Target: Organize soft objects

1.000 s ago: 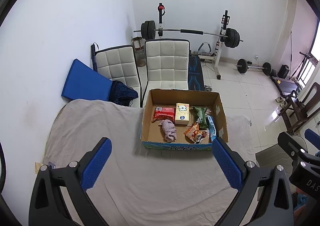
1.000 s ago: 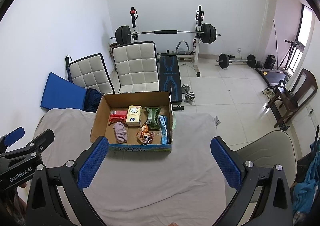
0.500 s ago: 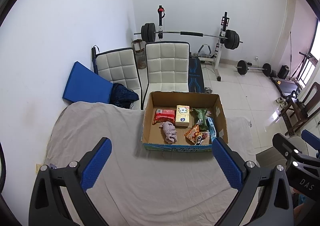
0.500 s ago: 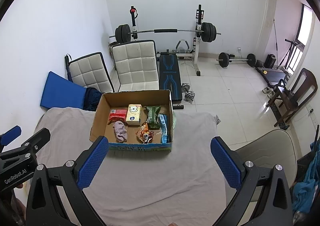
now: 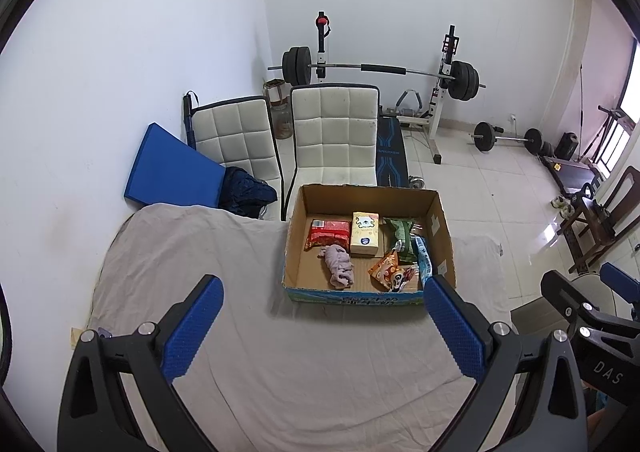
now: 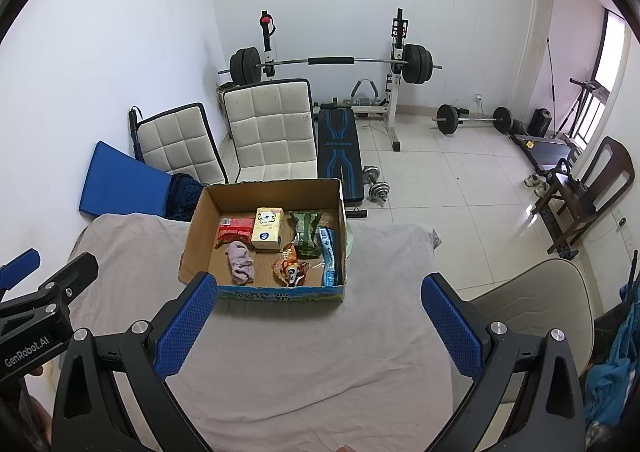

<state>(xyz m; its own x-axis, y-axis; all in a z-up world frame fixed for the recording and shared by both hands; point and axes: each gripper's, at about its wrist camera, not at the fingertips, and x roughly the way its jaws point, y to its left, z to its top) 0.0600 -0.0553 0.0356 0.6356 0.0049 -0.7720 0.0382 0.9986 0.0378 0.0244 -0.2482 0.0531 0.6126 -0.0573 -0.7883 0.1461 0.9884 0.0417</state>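
A cardboard box (image 5: pixel 440 236) (image 6: pixel 196 236) stands on the grey-sheeted table (image 5: pixel 280 364) (image 6: pixel 304 364). Inside lie a crumpled pink cloth (image 5: pixel 339 271) (image 6: pixel 240 262), a red packet (image 5: pixel 326 234) (image 6: pixel 234 230), a yellow tissue pack (image 5: pixel 364 233) (image 6: pixel 268 229), a green packet (image 5: pixel 398 234) (image 6: pixel 306 230), an orange snack bag (image 5: pixel 390 272) (image 6: pixel 289 266) and a blue-white packet (image 5: pixel 423 264) (image 6: pixel 329 256). My left gripper (image 5: pixel 320 332) is open and empty, well short of the box. My right gripper (image 6: pixel 318 326) is open and empty too, also short of the box.
Two white padded chairs (image 5: pixel 334 132) (image 6: pixel 268 132) and a blue mat (image 5: pixel 172 172) stand behind the table. A barbell rack (image 5: pixel 380 70) and weights sit on the tiled floor. A beige chair (image 6: pixel 536 304) stands at the table's right edge.
Both grippers stay open. The views have shifted only slightly, with the box a little lower and nearer in the left wrist view.
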